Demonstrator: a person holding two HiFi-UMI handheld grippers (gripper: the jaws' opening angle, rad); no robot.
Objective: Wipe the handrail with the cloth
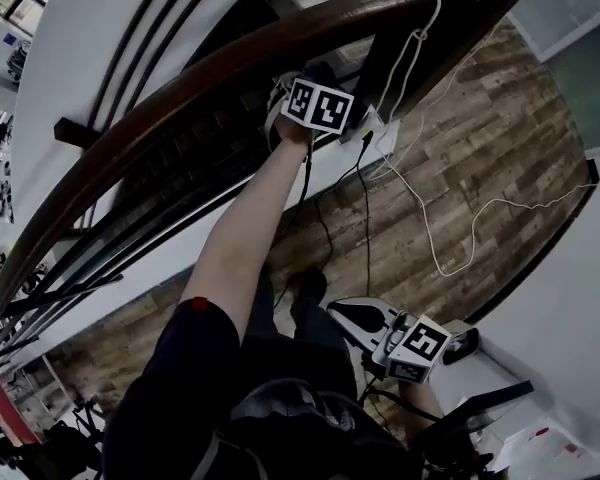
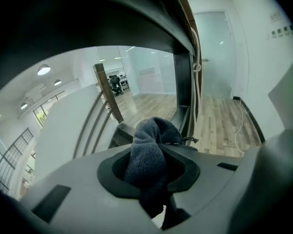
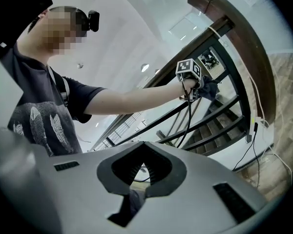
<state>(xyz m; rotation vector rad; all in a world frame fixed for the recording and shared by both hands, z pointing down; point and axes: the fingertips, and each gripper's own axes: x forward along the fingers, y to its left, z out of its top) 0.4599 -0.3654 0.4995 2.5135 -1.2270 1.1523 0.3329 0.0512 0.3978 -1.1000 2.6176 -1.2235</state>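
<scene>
Now, handrail (image 1: 170,93): dark wood that swept from 8 to 1 o'clock.
Left claw (image 2: 154,169): clenched on the cloth (image 2: 146,150) and raised at 12 o'clock beside the rail, likely for rubbing it.
Right claw (image 3: 136,174): closed, empty, and parked low at 5 o'clock, seemingly out of the way.

Left tool (image 1: 318,93) at dark handrail (image 1: 230,58), right tool (image 1: 365,320) low, cable (image 1: 450,258) on floor (image 1: 500,118)

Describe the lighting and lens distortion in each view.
Head view: fisheye bows the floorboards; the handrail is dim. Left gripper view: black vignette, ceiling lights glare, cloth sharp. Right gripper view: pale bright backdrop, black vignetted corners.
</scene>
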